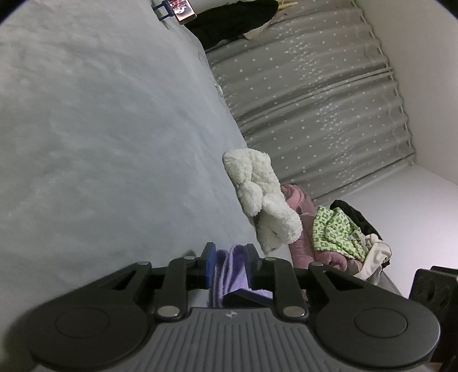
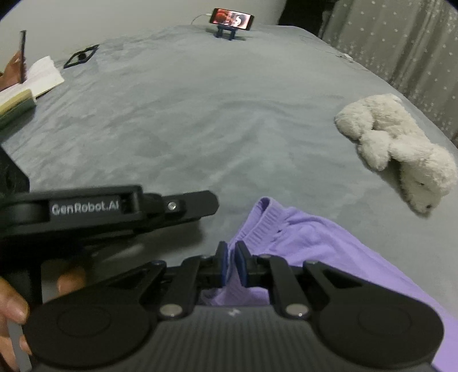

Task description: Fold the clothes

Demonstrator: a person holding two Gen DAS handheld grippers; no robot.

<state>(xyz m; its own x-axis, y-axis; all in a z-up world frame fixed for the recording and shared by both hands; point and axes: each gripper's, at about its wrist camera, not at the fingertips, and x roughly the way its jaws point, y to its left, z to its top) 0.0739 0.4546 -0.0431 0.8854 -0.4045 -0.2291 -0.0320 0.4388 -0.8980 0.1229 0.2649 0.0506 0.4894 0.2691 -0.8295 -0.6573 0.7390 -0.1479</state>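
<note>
On the grey bedspread (image 2: 186,120), a lilac knit garment (image 2: 309,237) lay at about five o'clock in the right wrist view, ribbed hem toward the middle of the bed. The right gripper (image 2: 232,264) was clenched on a fold of that fabric. The left gripper (image 1: 229,264) had purple cloth bunched between its blue pads (image 1: 211,266) — apparently gripped, though the jaws stood a little apart. A white plush bear (image 2: 400,151) lay at two o'clock, and a phone on a blue stand (image 2: 231,19) stood at twelve — well apart from the garment.
</note>
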